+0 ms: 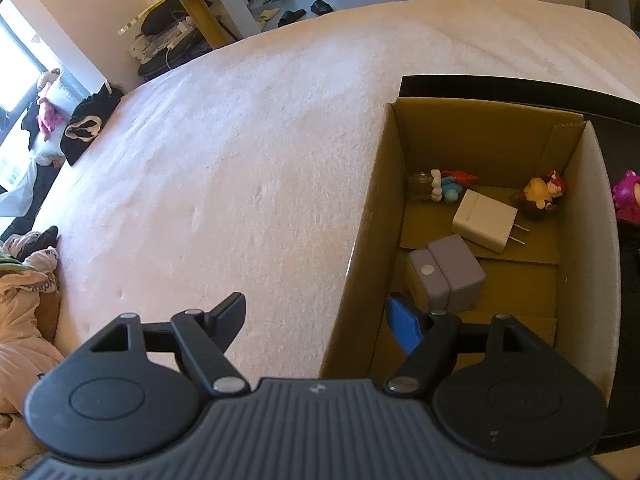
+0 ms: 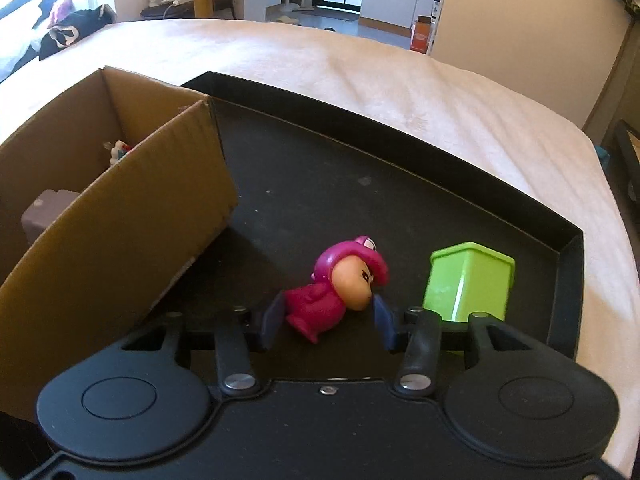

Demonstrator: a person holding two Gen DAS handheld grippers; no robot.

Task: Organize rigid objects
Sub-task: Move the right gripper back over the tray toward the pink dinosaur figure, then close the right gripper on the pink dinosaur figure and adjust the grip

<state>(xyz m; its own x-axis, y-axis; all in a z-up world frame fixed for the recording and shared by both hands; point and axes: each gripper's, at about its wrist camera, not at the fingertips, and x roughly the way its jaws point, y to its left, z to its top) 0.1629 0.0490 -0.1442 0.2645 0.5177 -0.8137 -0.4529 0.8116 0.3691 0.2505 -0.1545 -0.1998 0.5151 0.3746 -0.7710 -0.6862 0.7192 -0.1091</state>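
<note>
- The open brown cardboard box (image 1: 472, 132) is the landmark; it sits on a bed covered with a pale pink fleecy blanket (image 1: 240, 140).
- Inside the box, at its far end, lie a small clear glass jar (image 1: 420, 185) and a little white, blue and red toy figure (image 1: 448, 186), side by side.
- In the box's far right corner lies a small toy figure with brown hair and a red cap (image 1: 540, 194), on its side.
- Mid-box rests a white wall charger plug (image 1: 484, 220), its two metal prongs pointing towards the box's right wall.
- Nearer than the plug sits a grey-lilac rounded plastic case (image 1: 450, 272) in two halves with a pale round sticker.
- To the right of the box, touching its side wall, is a shallow black rectangular tray (image 2: 568, 248).
- On the tray, near the box, lies a magenta-hooded toy figure (image 2: 340, 288) on its side; just right of it stands a lime green square plastic cup (image 2: 468, 284).
- The right gripper (image 2: 326, 318) has its blue-padded fingers (image 2: 272, 320) either side of the magenta figure, apparently touching the body and the face; a firm grip cannot be told.
- The left gripper (image 1: 320, 324) hangs wide apart over the box's left wall, one finger outside, one inside, holding nothing.
</note>
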